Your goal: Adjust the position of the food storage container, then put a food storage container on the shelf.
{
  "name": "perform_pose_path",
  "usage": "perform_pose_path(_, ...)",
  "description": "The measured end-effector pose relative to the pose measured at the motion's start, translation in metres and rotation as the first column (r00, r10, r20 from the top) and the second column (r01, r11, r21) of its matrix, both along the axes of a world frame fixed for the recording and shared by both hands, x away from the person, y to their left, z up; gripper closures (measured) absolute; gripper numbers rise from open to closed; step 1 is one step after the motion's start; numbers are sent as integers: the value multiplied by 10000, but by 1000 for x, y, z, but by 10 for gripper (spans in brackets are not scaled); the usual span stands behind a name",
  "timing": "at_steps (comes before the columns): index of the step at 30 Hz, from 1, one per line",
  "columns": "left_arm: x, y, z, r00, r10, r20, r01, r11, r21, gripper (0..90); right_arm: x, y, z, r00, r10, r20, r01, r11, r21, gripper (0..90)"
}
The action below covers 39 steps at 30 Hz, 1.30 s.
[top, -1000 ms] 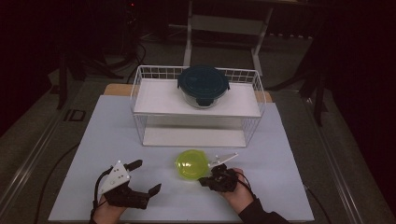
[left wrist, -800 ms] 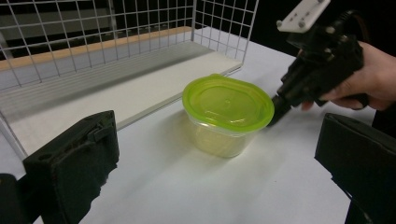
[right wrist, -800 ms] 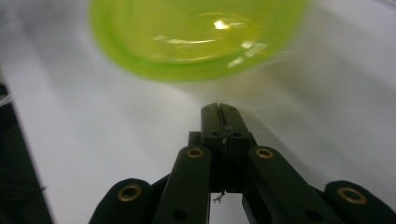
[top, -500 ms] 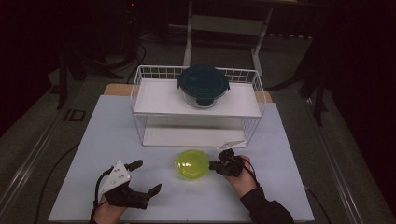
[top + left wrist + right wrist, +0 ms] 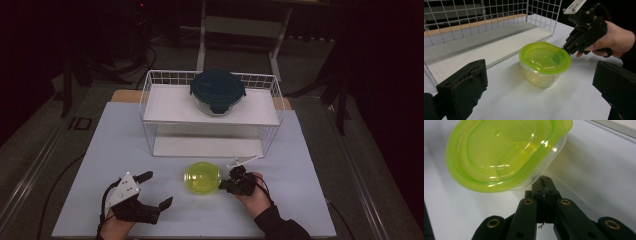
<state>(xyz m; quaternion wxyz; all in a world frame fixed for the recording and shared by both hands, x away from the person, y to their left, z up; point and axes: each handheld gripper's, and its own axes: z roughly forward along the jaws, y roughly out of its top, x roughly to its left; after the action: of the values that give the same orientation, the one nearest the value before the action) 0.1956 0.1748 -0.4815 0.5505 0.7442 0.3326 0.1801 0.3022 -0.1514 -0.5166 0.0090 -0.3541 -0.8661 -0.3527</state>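
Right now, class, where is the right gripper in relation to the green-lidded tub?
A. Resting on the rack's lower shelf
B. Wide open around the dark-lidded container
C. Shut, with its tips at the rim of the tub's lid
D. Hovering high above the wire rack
C: the right gripper has its jaws together at the edge of the tub, on the table in front of the rack.

Left gripper (image 5: 155, 190) gapes (right gripper (image 5: 223, 186) closed).

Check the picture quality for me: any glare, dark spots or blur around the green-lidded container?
High view: room dark, table lit, green-lidded container sharp. Left gripper view: near tongs soft, container crisp, faint shadow beneath. Right gripper view: bright glare streaks on the lid, right tongs shut at its rim.
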Motion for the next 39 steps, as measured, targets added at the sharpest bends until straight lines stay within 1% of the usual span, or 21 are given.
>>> perform_pose_path(2,0,0,0,10000,3,-5,-3,10000,-4,0,-1,2,0,10000,51,44,-51,10000,-45,900)
perform_pose_path(10,0,-1,0,10000,-13,-9,13,10000,-21,0,-1,13,0,9998,193,41,-193,9998,87,900)
perform_pose_path(12,0,0,0,10000,-26,-9,26,10000,-1,0,-1,15,0,9998,202,46,-202,9998,33,900)
perform_pose_path(15,0,0,-1,10000,-25,-40,25,10000,-46,0,-1,16,-1,9997,252,43,-252,9997,-18,900)
perform_pose_path(17,0,0,0,10000,44,-1,-44,10000,-7,0,-1,15,0,9998,183,103,-183,9998,-46,894)
perform_pose_path(21,1,2,0,9999,103,94,-103,9999,-31,0,-2,8,4,9993,-76,353,82,9998,-159,813)
perform_pose_path(24,0,3,1,9997,152,206,-150,9998,-91,0,-5,-1,9,9976,-190,667,203,9996,-200,718)
perform_pose_path(25,1,3,2,9997,188,158,-186,9998,-123,0,-7,-3,11,9968,-287,745,302,9994,-190,686)
perform_pose_path(26,0,3,3,9994,338,70,-337,9994,-79,0,-9,-6,14,9964,-312,786,327,9993,-168,662)
perform_pose_path(27,0,3,4,9994,348,-78,-349,9993,-158,0,-11,-8,17,9953,-278,927,299,9993,-211,633)
perform_pose_path(28,1,3,5,9995,205,-239,-210,9995,-237,0,-14,-10,20,9934,-293,1112,319,9993,-218,596)
perform_pose_path(29,1,3,5,9995,205,-239,-210,9995,-237,0,-14,-10,20,9934,-293,1112,319,9993,-218,596)
perform_pose_path(30,1,1,7,9998,-19,-217,12,9995,-321,0,-17,-11,23,9926,-321,1169,344,9993,-172,576)
perform_pose_path(31,1,0,9,9995,-211,-239,202,9991,-377,0,-21,-14,30,9901,-379,1351,382,9993,3,505)
perform_pose_path(32,1,-1,10,9989,-368,-287,355,9983,-457,0,-23,-15,34,9893,-431,1391,420,9991,112,490)
perform_pose_path(33,1,-1,10,9989,-368,-287,355,9983,-457,0,-24,-16,37,9894,-419,1393,399,9991,171,467)
perform_pose_path(34,1,-2,13,9977,-613,-298,603,9976,-345,0,-26,-17,40,9878,-455,1487,423,9988,247,441)
perform_pose_path(35,1,-2,13,9977,-613,-298,603,9976,-345,0,-26,-17,40,9878,-455,1487,423,9988,247,441)
perform_pose_path(36,1,-2,13,9977,-613,-298,603,9976,-345,0,-27,-17,43,9876,-534,1476,481,9981,398,441)
perform_pose_path(37,4,-5,18,9950,-892,-443,885,9959,-185,0,-29,-18,50,9867,-584,1518,509,9973,532,404)
perform_pose_path(39,7,-5,22,9941,-931,-558,921,9955,-203,0,-30,-18,55,9858,-664,1542,554,9957,745,387)
